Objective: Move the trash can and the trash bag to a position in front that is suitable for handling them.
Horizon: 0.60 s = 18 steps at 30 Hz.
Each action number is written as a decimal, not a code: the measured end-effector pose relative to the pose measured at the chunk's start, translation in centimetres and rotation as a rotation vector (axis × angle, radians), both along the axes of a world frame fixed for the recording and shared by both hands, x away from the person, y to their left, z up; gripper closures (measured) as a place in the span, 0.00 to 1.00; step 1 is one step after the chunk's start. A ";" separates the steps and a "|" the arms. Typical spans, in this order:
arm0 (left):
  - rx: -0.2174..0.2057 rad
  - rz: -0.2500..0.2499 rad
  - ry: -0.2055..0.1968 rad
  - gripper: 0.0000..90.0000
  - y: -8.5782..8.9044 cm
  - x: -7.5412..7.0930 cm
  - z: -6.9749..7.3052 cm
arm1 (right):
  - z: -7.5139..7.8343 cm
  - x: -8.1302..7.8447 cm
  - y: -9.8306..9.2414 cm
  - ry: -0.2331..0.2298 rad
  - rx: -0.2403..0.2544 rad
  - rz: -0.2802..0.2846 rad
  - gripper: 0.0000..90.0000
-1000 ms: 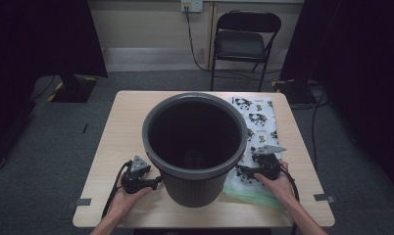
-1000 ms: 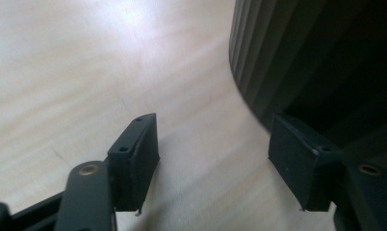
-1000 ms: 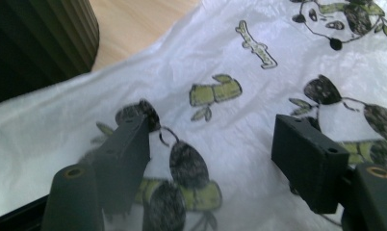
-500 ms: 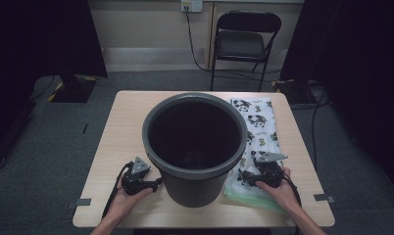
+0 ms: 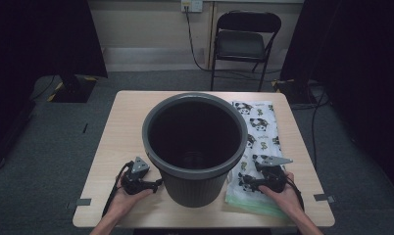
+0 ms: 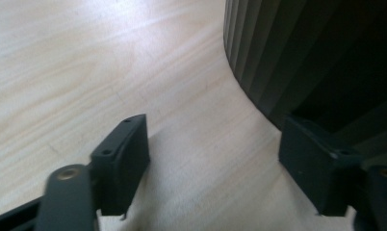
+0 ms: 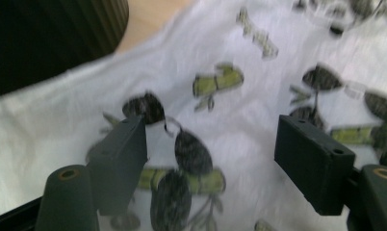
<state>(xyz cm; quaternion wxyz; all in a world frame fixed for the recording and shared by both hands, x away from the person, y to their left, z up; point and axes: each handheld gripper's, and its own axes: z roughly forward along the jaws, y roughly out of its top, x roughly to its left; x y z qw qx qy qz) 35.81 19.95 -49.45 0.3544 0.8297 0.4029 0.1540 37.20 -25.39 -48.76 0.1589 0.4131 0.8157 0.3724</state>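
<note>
High view | left hand-held gripper (image 5: pixel 156 184) spread, jaws just opened wider, nothing pinched, grey bin (image 5: pixel 195 147) just beside it on bench (image 5: pixel 124 122) | right hand-held gripper (image 5: pixel 244 183) spread over panda-print bag (image 5: pixel 261 129), not yet gripped | bag judged still to be fitted into bin

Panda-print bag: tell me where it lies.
In the high view the panda-print bag lies flat on the table's right side, beside the grey bin, under the right gripper.
</note>
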 end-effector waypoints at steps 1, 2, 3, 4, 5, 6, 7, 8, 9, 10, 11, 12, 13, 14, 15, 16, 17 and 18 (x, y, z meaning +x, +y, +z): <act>0.000 0.000 0.000 0.26 0.0 0.0 0.0 | 0.0 0.0 0.0 0.000 0.000 0.000 0.29; -0.008 0.001 0.020 0.26 0.1 0.1 0.2 | 0.2 0.2 0.1 -0.007 0.005 -0.001 0.30; -0.017 0.003 0.039 0.26 0.2 0.2 0.5 | 0.3 0.4 0.2 -0.017 0.009 -0.004 0.30; -0.035 0.014 0.034 0.26 0.3 0.2 0.7 | 0.4 0.6 0.3 -0.026 0.015 -0.006 0.30; -0.053 0.024 0.021 0.28 0.6 0.2 1.3 | 0.4 0.9 0.6 -0.040 0.018 -0.007 0.31; -0.062 0.027 0.019 0.28 0.7 0.2 1.7 | 0.4 0.9 0.6 -0.040 0.018 -0.007 0.31; -0.092 0.034 0.003 0.29 0.8 0.2 2.3 | 0.0 1.1 0.8 -0.029 0.004 0.001 0.32; -0.152 0.042 -0.018 0.31 1.3 0.2 3.4 | -0.3 1.2 0.8 -0.025 -0.007 0.002 0.32; -0.152 0.042 -0.018 0.32 1.3 0.2 3.4 | -0.3 1.2 0.8 -0.025 -0.007 0.002 0.32; -0.167 0.037 -0.002 0.32 1.5 0.3 3.9 | -0.6 1.3 0.9 -0.021 0.002 0.002 0.32; -0.185 0.035 0.005 0.29 1.6 0.5 4.5 | -0.8 1.4 0.8 -0.018 0.005 0.003 0.31; -0.193 0.041 0.001 0.30 1.7 0.6 4.7 | -0.9 1.5 0.8 -0.027 0.001 0.001 0.31; -0.258 0.045 -0.007 0.33 1.8 0.8 5.3 | -1.1 1.5 0.6 -0.026 0.006 -0.016 0.31; -0.258 0.045 -0.007 0.35 1.8 0.8 5.3 | -1.1 1.5 0.5 -0.029 0.003 -0.020 0.31; -0.262 0.038 -0.005 0.35 1.7 0.9 5.6 | -1.1 1.5 0.5 -0.029 0.003 -0.020 0.31; -0.253 0.039 -0.024 0.37 1.6 0.8 6.0 | -1.1 1.5 0.5 -0.030 0.001 -0.020 0.31; -0.246 0.034 -0.032 0.37 1.7 0.8 6.3 | -1.2 1.5 0.6 -0.035 -0.007 -0.018 0.31; -0.257 0.023 -0.037 0.37 1.9 0.7 7.0 | -1.2 1.4 0.9 -0.043 -0.032 -0.019 0.31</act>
